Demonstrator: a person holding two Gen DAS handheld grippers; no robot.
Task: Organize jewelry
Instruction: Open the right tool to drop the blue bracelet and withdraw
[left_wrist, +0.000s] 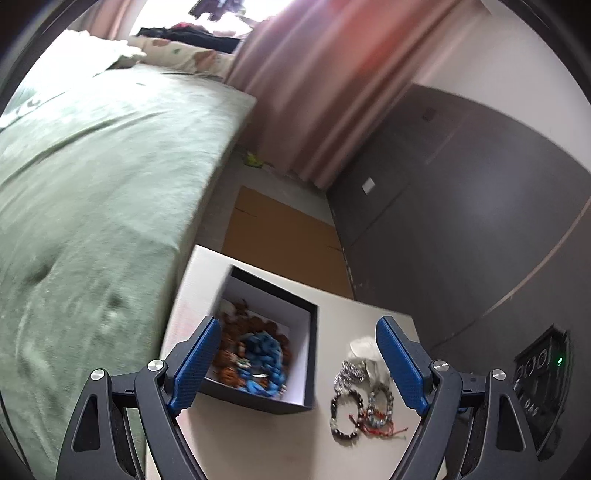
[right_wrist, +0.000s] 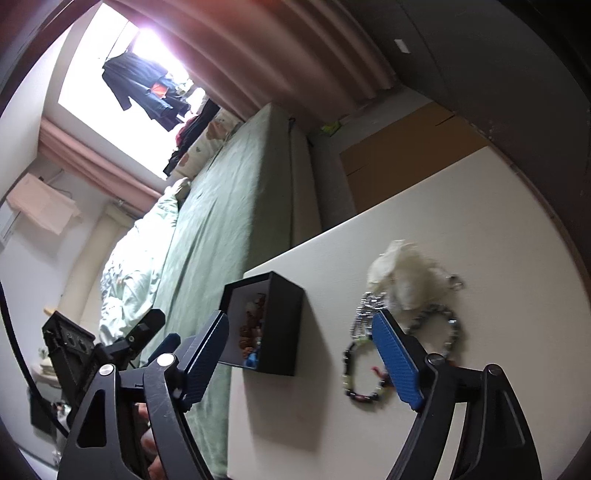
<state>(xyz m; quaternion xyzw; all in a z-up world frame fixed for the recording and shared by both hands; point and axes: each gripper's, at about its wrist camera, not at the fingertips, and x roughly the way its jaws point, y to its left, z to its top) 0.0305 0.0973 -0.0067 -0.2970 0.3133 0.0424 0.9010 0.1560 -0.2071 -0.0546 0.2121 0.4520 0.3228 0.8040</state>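
Two grippers stood over a white tabletop (left_wrist: 236, 435), each with its blue-padded fingers spread wide and nothing between them. The left gripper (left_wrist: 299, 362) hung above the near edge of a black box (left_wrist: 308, 354) with a white lining, and the right gripper (right_wrist: 303, 358) hung beside the same box (right_wrist: 284, 317), its right finger (right_wrist: 397, 362) overlapping the loose jewelry in the picture.

From the left wrist the box interior was plain: brown wooden beads (left_wrist: 255, 326) and a blue beaded strand (left_wrist: 264, 350) were heaped inside. The right wrist view saw the box from its side, so only a sliver of those beads showed.

Just right of the box, on the bare tabletop, lay a dark beaded bracelet (left_wrist: 341, 415), a bracelet with red cord (left_wrist: 380, 404) touching it, a silver chain (left_wrist: 349, 371) and a crumpled white tissue (left_wrist: 364, 349). The right wrist view added a grey beaded bracelet (right_wrist: 439, 325) under the tissue (right_wrist: 402, 277).

Beyond the table were a green-covered bed (left_wrist: 92, 192), brown cardboard (left_wrist: 280, 236) on the floor and pink curtains (left_wrist: 314, 92). Only the right wrist view showed dark clothes (right_wrist: 147, 85) hanging in the bright window.
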